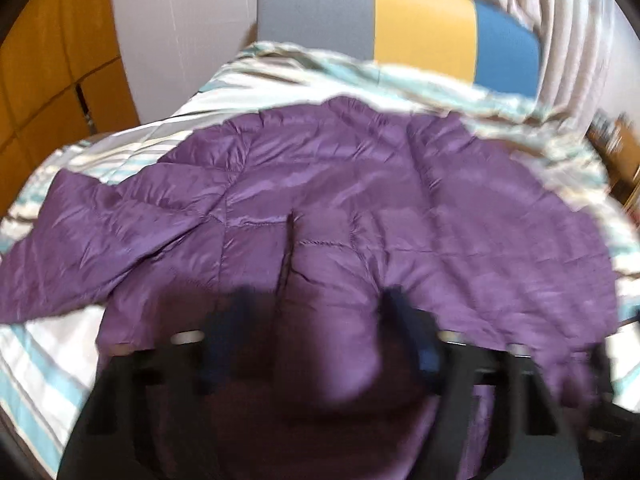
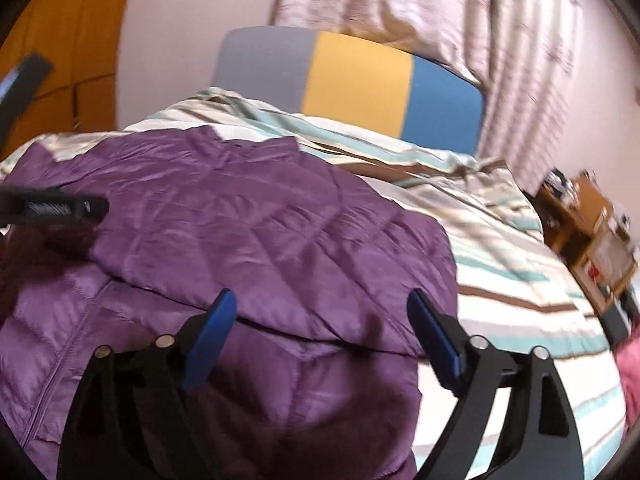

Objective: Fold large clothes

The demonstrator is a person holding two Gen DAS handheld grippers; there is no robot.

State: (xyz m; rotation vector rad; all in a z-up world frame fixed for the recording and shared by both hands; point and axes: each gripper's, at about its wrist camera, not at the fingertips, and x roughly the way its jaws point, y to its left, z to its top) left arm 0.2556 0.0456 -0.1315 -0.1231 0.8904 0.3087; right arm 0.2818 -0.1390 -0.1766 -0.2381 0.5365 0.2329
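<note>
Right wrist view shows your right gripper (image 2: 320,312) with its flat blue pads (image 2: 212,336) spread wide and nothing between them, hovering over the purple quilted puffer jacket (image 2: 260,232) whose glossy, stitched panel lies folded across its zipped front on the striped teal, white and brown bedspread (image 2: 500,280). Your left gripper (image 1: 316,316) is smeared by blur, so you cannot tell whether its half-parted fingers pinch the puffy fabric bunched between them. Beyond stands a grey, yellow and blue padded headboard (image 2: 360,80).
</note>
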